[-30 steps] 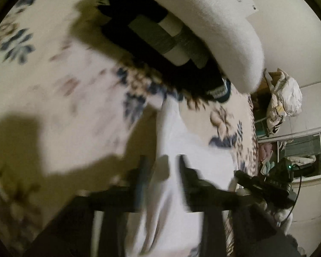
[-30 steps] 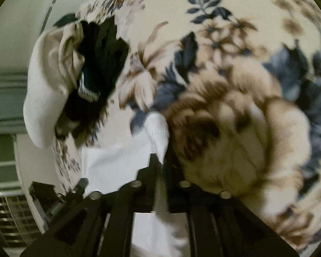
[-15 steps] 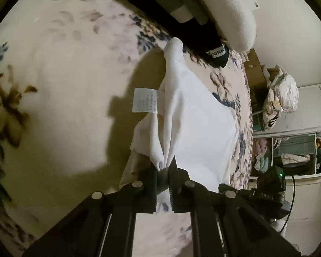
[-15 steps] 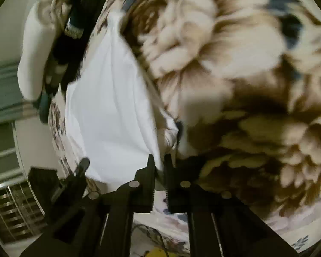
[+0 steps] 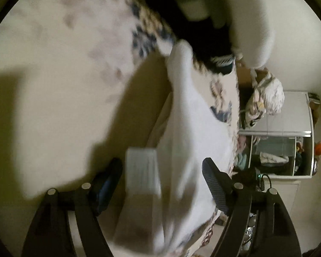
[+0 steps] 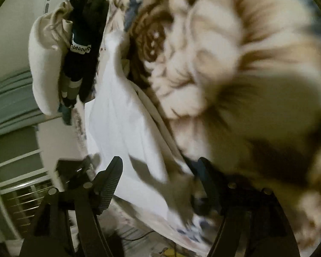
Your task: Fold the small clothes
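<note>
A small white garment [image 5: 188,132] lies folded over itself on the floral bedspread [image 5: 60,81], its care label [image 5: 142,171] near my left fingers. My left gripper [image 5: 160,184] is open, its jaws spread on either side of the garment's near end. In the right wrist view the same white garment [image 6: 122,128] lies along the bed edge. My right gripper [image 6: 160,182] is open too, with the cloth's near corner between its spread jaws. Both views are blurred by motion.
A pile of dark clothes [image 6: 83,49] and a cream garment [image 6: 42,68] lie beyond the white one; the dark clothes also show in the left view [image 5: 205,34]. The bed edge drops to the floor beside a white cabinet [image 5: 289,111] and a railing [image 6: 17,167].
Both grippers were shut on the white garment half a second ago; now both have opened and let it go. The garment lies folded on the bed.
</note>
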Tool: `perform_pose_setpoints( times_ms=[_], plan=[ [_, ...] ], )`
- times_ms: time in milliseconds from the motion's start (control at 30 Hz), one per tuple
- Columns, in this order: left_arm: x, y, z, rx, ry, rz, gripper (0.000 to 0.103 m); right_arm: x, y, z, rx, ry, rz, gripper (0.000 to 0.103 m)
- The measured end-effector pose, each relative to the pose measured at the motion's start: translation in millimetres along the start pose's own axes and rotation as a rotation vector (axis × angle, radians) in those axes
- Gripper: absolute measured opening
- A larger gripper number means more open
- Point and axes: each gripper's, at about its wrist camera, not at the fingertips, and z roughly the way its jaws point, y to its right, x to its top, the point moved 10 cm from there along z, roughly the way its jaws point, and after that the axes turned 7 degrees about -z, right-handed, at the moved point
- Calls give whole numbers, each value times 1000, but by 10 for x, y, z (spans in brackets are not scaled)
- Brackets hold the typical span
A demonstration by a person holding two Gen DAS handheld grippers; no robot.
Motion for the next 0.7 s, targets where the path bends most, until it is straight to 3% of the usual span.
perform_pose_setpoints(
  times_ms=[67, 100, 167, 200, 233, 300, 433, 600, 700],
  plan=[
    [-6, 137, 52, -6, 19, 48, 71, 44, -44, 100, 21, -11, -3, 75],
    [-23, 208, 50, -9, 26, 72, 47, 53, -71, 124, 21, -13, -9, 73],
    [-50, 279, 3, 35, 43, 104, 23, 49, -173, 206, 13, -30, -50, 51],
    [-58, 305, -40, 33, 53, 102, 18, 35, -211, 233, 10, -40, -62, 26],
    [-69, 326, -88, 36, 61, 99, 17, 26, -260, 240, 4, -43, -68, 19],
    [-88, 409, -212, 40, 77, 102, 14, 16, -399, 184, -34, -32, -111, 15],
    [-91, 759, -528, 27, 111, 109, 14, -12, -898, -78, -50, -12, -187, 13],
    [76, 1531, -1103, -1, 188, 178, 14, 57, -1692, -581, -28, 34, -277, 13],
    [397, 2006, -1414, -24, 247, 218, 15, 274, -2293, -869, -3, 79, -345, 13]
  ],
)
